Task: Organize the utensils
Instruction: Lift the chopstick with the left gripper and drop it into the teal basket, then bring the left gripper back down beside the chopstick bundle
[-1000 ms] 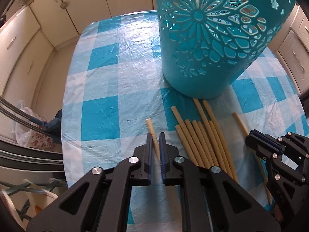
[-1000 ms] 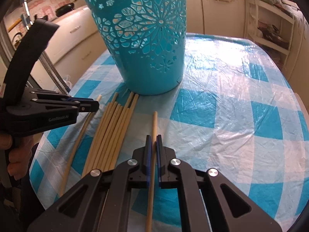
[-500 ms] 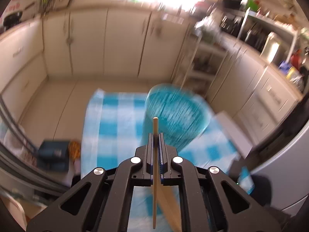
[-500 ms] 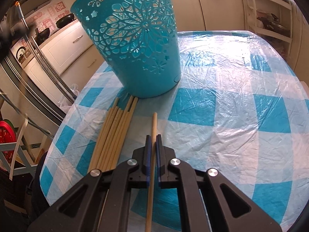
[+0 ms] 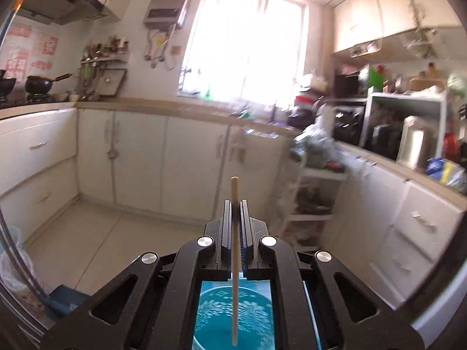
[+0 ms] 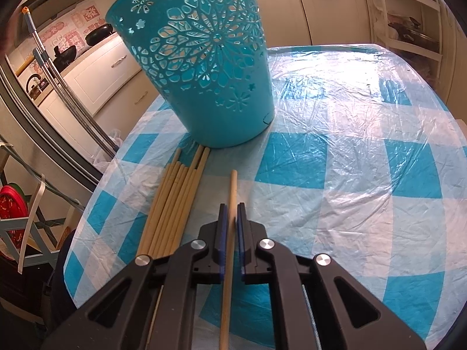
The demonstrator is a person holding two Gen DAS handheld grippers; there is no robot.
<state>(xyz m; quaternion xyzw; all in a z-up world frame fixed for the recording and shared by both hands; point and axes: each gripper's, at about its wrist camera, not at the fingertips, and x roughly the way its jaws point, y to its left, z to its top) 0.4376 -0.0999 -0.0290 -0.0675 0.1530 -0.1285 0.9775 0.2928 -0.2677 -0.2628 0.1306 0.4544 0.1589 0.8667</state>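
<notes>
The left gripper has come up off the worktop since a second ago and now looks out level across the kitchen, its jaws clamped on one chopstick. The stick stands upright in the grip, its tip poking out at 12 o'clock above the jaws, its lower end hanging over the open mouth of the teal basket, which shows at 6 o'clock through the gripper frame. My reading: that stick is lifted and lined up for a drop into the basket, so the first of the pile is nearly put away.

The right gripper has hardly moved. It stays low over the checked worktop, and its jaws are opening around a second chopstick that lies flat between them; a sliver of gap shows on each side, so the pads no longer pinch it. That stick points toward the basket at 12 o'clock. The remaining chopstick bundle lies just beside it at 10 o'clock, its far ends against the basket's foot. Most of the sorting is still ahead.
</notes>
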